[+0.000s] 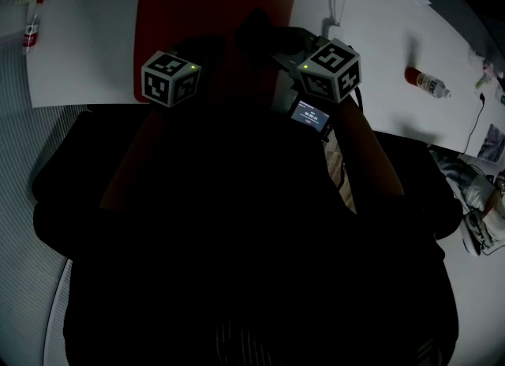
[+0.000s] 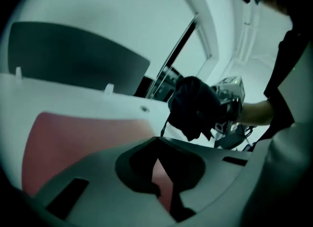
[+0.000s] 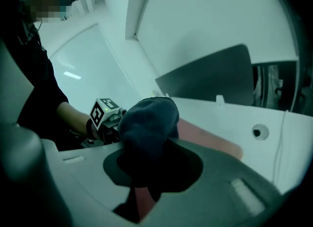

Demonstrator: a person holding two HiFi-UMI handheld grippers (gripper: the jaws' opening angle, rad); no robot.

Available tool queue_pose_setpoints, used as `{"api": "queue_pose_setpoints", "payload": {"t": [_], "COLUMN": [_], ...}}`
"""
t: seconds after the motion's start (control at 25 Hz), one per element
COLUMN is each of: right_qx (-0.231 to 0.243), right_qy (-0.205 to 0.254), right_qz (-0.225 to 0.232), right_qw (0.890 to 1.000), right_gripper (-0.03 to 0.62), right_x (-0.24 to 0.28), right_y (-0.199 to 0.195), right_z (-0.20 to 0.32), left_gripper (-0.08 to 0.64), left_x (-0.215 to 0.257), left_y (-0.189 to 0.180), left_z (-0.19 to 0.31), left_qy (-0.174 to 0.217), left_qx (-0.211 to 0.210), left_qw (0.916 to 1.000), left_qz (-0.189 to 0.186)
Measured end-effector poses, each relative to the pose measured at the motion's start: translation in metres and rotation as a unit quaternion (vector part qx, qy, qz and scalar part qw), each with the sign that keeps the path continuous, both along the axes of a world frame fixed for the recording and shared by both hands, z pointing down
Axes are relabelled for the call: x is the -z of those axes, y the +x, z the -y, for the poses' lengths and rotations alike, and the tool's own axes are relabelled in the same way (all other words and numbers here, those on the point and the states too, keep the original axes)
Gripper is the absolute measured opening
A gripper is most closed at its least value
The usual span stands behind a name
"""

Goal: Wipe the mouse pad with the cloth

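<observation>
My right gripper (image 3: 149, 145) is closed on the dark cloth (image 3: 146, 116), which stands out of the jaws as a bunched lump. My left gripper (image 2: 157, 145) carries nothing. Its jaws are drawn together at the tips, and only a thin strip of red shows through behind them. The red mouse pad (image 1: 197, 17) lies flat on the white surface (image 1: 95, 49), in the upper middle of the head view, and the cloth is at its right side, near the lower right corner. In the left gripper view the cloth seems to hang a little above the surface, not pressed on it. I see no mark on the pad that tells how much is wiped, so I judge that the whole pad is left to do. The room for moving is good: the pad is bare, and the bottle (image 1: 426, 82) at the right of the frame is well apart. Only the near edge of the surface, just below the pad, needs care.
</observation>
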State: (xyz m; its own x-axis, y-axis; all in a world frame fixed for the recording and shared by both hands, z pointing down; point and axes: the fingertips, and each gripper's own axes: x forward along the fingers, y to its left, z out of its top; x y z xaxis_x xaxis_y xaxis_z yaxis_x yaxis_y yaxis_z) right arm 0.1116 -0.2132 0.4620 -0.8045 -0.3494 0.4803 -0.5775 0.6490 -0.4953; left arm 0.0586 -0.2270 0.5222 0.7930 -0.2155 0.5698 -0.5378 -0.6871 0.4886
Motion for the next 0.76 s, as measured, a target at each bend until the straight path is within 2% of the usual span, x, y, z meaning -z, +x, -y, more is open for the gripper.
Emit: {"api": "queue_pose_setpoints", "payload": {"t": [0.16,0.28,0.44,0.56,0.76], "right_qx": [-0.051,-0.088,-0.127,-0.150,-0.145], "right_qy": [0.042,0.064,0.092,0.102,0.101], "right_qz": [0.026,0.038,0.027,0.036,0.044], "right_qw": [0.997,0.993,0.987,0.983,0.983], "right_gripper": [0.069,0.069,0.069,0.069,0.069], "right_x": [0.052,0.080,0.086,0.090,0.090], "right_y": [0.021,0.037,0.071,0.090,0.088], "right_z": [-0.008,-0.012,-0.019,-0.023,-0.046], "left_gripper": [0.006,0.006,0.006,0.006,0.006], "left_x": [0.076,0.116,0.119,0.122,0.134], "left_y": [0.035,0.051,0.061,0.065,0.083], "left_z": [0.003,0.001,-0.010,-0.014,-0.020], "left_qy": [0.042,0.059,0.067,0.060,0.079], "left_qx": [-0.013,-0.017,-0.052,-0.053,-0.052], "left_qw": [0.9962,0.9915,0.9909,0.9910,0.9891], "left_qz": [-0.075,-0.115,-0.104,-0.107,-0.113]}}
